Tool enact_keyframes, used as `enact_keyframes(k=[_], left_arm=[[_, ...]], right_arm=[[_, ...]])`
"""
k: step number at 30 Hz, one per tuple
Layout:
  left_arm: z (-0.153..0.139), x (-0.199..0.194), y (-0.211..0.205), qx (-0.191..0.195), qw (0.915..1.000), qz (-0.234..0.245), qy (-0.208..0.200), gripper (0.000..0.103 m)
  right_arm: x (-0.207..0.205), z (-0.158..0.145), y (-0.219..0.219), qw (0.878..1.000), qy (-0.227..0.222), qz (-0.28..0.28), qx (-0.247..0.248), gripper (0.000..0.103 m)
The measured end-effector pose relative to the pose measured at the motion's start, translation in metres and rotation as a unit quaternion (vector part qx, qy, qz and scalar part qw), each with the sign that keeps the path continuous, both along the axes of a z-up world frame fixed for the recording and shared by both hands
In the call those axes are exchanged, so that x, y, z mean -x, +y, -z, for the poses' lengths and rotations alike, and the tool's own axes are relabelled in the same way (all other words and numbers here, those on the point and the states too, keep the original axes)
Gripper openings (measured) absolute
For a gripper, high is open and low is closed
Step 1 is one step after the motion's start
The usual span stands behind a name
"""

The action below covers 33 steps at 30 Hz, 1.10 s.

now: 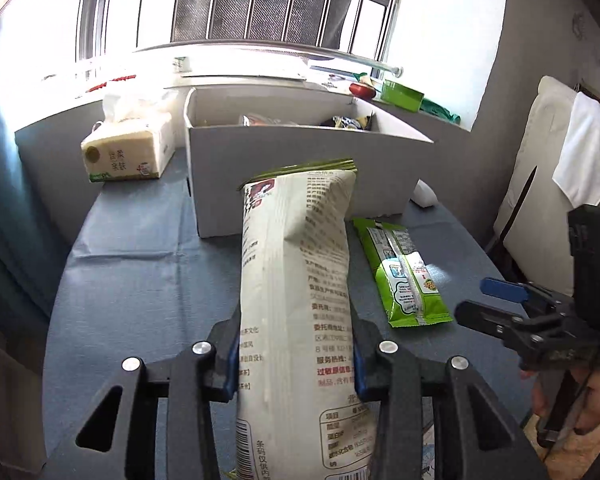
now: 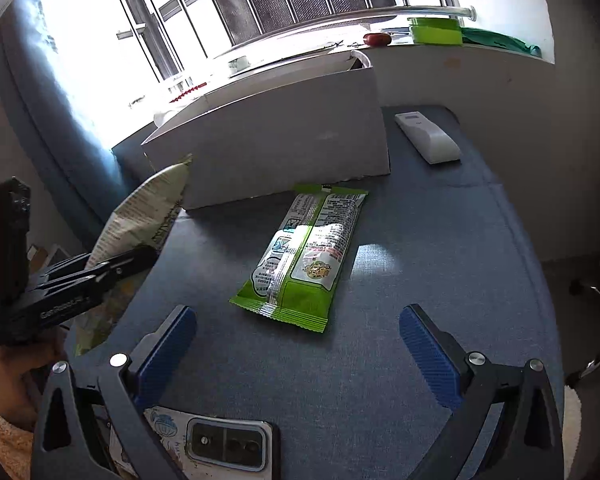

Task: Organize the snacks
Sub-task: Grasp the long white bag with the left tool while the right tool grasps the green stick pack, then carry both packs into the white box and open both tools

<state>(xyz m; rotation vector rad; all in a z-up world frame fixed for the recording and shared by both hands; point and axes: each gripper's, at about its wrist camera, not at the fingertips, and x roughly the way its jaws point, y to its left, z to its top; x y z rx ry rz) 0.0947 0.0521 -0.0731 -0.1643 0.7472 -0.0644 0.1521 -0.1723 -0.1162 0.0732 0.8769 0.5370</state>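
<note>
My left gripper is shut on a tall cream snack bag with a green top, held upright above the blue table in front of the white cardboard box. The same bag and left gripper show at the left of the right wrist view. A green snack packet lies flat on the table, also seen in the left wrist view. My right gripper is open and empty, just short of the green packet. It shows at the right in the left wrist view.
The box holds several snacks and stands by the window sill. A tissue pack sits left of it, a white remote right of it. A phone lies under my right gripper. The blue table ends at right.
</note>
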Motion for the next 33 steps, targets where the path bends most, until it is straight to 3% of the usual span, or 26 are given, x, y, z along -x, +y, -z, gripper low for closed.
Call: enact_keyframes(k=[5,11,14,15,16,19,25,33], left_arm=[[-0.018,0.028,0.015,-0.011,0.9992,-0.026,-0.03,0.044],[-0.022,0.044,0.032,0.008,0.9987,-0.04,-0.031,0.044],[-0.019,0.042,0.032,0.007,0.9985,-0.043,-0.032,0.044],[-0.019,0.042,0.032,0.006,0.9985,-0.044,-0.031,0.044],[-0.018,0.042,0.031,0.006,0.9985,-0.044,-0.031,0.044],[-0.019,0.043,0.031,0.009,0.9984,-0.043,-0.035,0.045],[-0.022,0.034,0.031,0.015,0.9986,-0.036,-0.036,0.045],[-0.069,-0.009,0.028,0.016,0.9963,-0.013,-0.084,0.045]], right_arm=[[-0.035,0.007,0.037,0.998,-0.002,0.004,0.063,0.103],[-0.068,0.027,0.071,0.99,0.038,0.004,0.135,0.103],[-0.067,0.035,0.078,0.987,0.03,-0.004,0.157,0.102],[-0.064,0.033,0.081,0.986,0.015,-0.012,0.167,0.09],[-0.059,0.029,0.082,0.987,0.012,-0.032,0.158,0.069],[-0.048,0.024,0.078,0.988,0.035,-0.061,0.134,0.062],[-0.016,-0.001,0.053,0.995,0.016,-0.07,0.07,0.062],[-0.026,-0.087,0.017,0.997,-0.054,-0.043,-0.033,0.062]])
